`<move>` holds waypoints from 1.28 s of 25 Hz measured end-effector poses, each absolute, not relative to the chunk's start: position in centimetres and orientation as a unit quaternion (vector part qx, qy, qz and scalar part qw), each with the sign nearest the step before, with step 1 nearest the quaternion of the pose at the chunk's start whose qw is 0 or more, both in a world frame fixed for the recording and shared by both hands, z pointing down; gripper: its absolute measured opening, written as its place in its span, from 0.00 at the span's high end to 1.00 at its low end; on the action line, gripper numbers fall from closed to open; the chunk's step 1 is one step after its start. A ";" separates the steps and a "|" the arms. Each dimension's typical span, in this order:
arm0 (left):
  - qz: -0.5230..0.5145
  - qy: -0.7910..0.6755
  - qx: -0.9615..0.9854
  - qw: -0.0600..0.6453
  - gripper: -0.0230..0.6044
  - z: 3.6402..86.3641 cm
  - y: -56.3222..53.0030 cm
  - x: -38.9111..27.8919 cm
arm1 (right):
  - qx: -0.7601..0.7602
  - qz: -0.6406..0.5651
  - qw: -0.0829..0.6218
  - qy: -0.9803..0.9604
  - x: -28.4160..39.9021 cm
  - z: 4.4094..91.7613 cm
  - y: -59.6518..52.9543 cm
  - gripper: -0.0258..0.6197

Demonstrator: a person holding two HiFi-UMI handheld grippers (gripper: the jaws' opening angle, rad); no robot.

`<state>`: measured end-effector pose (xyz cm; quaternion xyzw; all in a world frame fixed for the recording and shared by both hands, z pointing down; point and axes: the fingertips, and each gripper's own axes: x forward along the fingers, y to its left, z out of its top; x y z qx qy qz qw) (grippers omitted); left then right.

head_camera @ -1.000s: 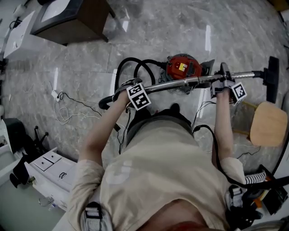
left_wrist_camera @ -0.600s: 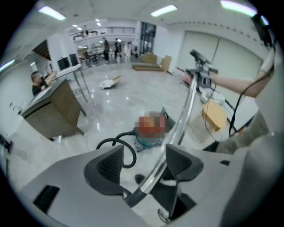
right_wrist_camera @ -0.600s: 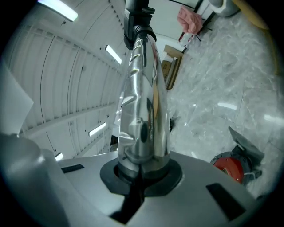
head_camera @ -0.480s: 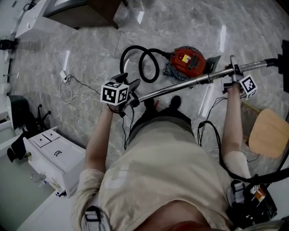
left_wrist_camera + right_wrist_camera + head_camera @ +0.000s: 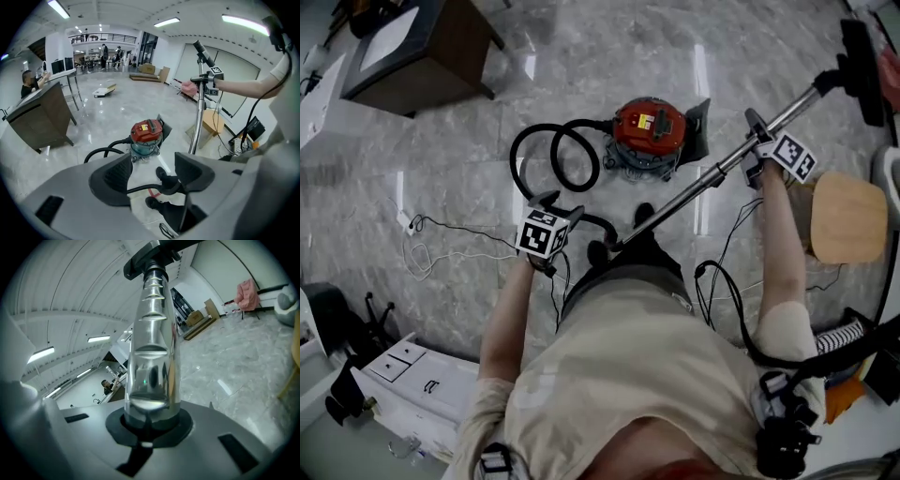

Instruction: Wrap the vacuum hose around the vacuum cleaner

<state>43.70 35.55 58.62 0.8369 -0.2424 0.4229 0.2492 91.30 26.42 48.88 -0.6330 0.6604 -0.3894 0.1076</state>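
Fingers of the right gripper are clenched tight round the shiny metal wand, gripping it partway up. The wand slants upward from down by the person's shoes, and its floor head is lifted high on the right, above a wooden stool.

On the left gripper the fingers stand wide apart and, as far as I can judge, press on nothing. The wand's bent black handle shows through the gap but looks to sit farther off, low down near the shoes.

Beyond that the red vacuum sits on the marble floor, just ahead of the person. Its black hose leaves the body on the left side, lies in loose loops on the floor beside it, then runs back toward the handle.

From what I can see, none of the hose goes round the vacuum yet, so the wrapping looks barely begun. Only the wand has been picked up, and I'd say all the winding is left to do.
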 end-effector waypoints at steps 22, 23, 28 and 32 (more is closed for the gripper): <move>0.473 -0.214 0.816 0.255 0.49 60.2 43.5 49.1 | -0.673 -0.412 -0.073 0.610 106.1 53.3 42.6 0.90; 0.476 -0.212 0.815 0.254 0.49 60.3 43.7 49.3 | -0.672 -0.415 -0.075 0.609 106.3 53.6 43.1 0.89; 0.499 -0.195 0.809 0.245 0.49 61.4 44.5 49.5 | -0.675 -0.417 -0.077 0.604 107.2 54.5 44.7 0.88; 0.491 -0.177 0.813 0.257 0.49 62.8 43.0 50.5 | -0.657 -0.389 -0.097 0.639 105.8 52.7 41.7 0.89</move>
